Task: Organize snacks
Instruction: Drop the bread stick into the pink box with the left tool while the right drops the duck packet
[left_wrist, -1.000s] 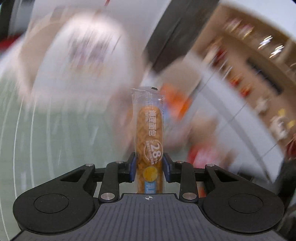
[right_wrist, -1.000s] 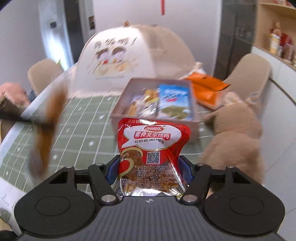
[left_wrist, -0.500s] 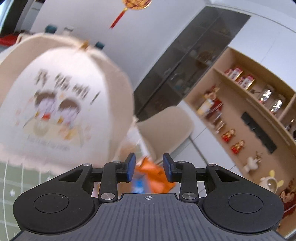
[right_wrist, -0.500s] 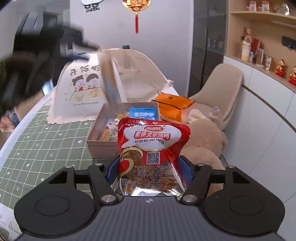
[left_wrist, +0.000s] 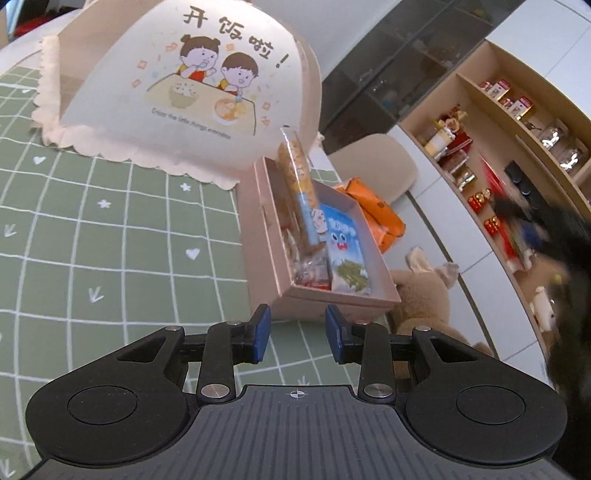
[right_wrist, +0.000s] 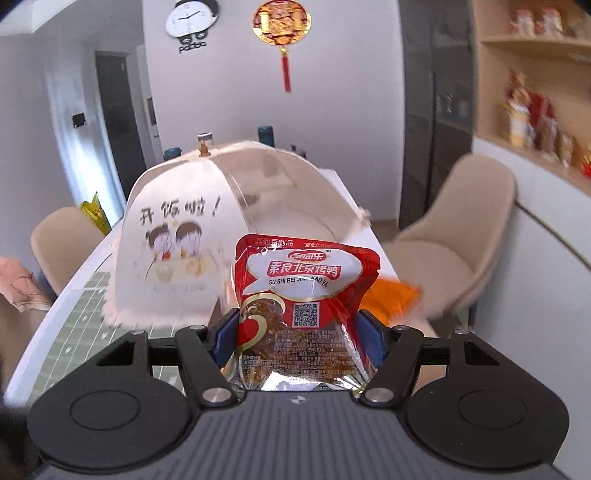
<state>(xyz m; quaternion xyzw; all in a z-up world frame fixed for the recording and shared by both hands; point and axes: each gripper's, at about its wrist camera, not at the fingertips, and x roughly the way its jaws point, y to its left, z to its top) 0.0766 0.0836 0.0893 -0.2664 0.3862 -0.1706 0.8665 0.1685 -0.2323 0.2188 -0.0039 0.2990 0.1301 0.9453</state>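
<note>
Snacks first: in your pink box (left_wrist: 271, 254) you can count a long bread stick pack (left_wrist: 301, 184) leaning up out of it, one blue seaweed pack (left_wrist: 345, 254) lying flat, and a small heap of clear wrapped sweets (left_wrist: 308, 266) whose number cannot be told; one orange bag (left_wrist: 376, 214) lies just beyond the box on the table. The box sits ahead of your left gripper (left_wrist: 297, 338) and apart from it, at the edge of the green checked tablecloth (left_wrist: 110, 236); that gripper's blue pads (left_wrist: 260, 338) stand parted with nothing between them. One red roast-duck snack pouch (right_wrist: 303, 317) stands upright between the pads of your right gripper (right_wrist: 297, 339), red and white on top with a printed code, clear and silver below showing brown pieces; those jaws are opening, and the pouch's sides still touch both pads. One domed food cover (right_wrist: 221, 236) with two cartoon children stands behind the box, one plush toy (left_wrist: 424, 295) beside it, and two beige chairs (right_wrist: 458, 240) flank the table.
</note>
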